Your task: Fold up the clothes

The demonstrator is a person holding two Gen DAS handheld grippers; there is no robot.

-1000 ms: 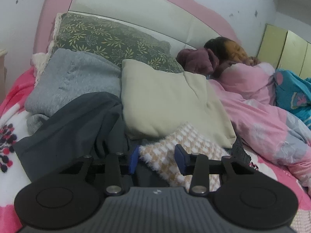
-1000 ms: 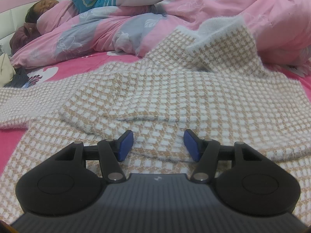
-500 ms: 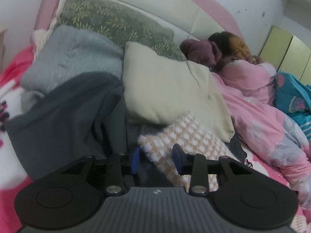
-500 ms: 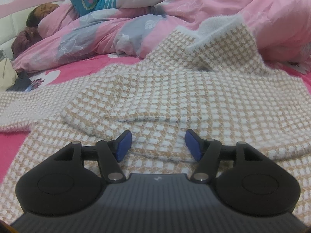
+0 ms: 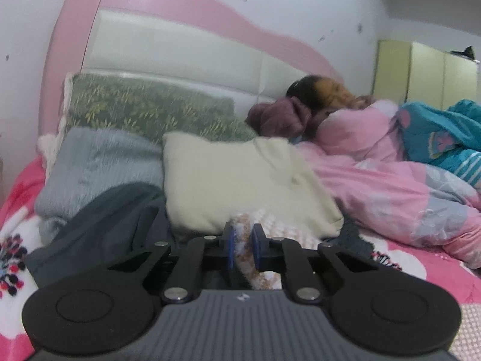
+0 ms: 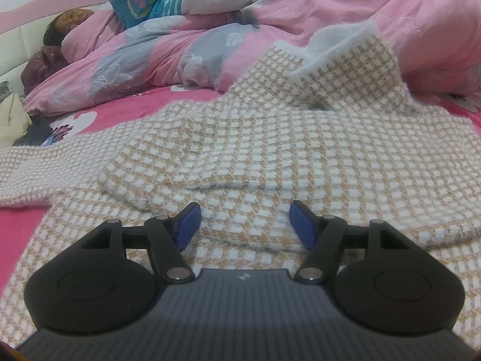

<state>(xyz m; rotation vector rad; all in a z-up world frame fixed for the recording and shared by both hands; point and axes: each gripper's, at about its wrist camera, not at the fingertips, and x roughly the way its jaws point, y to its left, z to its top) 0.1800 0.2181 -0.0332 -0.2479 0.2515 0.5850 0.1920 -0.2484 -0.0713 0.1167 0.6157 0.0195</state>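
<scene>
Left wrist view: the left gripper point(image 5: 242, 246) has just closed its jaws, and its blue pads pinch a fold of the checked sweater point(image 5: 245, 258). Beyond the fingers lie a cream pillow point(image 5: 240, 186) and, to their left, a dark garment point(image 5: 99, 219).

Right wrist view: the right gripper point(image 6: 245, 225) has been widening and stands spread, holding nothing. The sweater point(image 6: 270, 150) lies flat under and ahead of its fingers, and a pink quilt point(image 6: 330, 15) lies beyond.
</scene>
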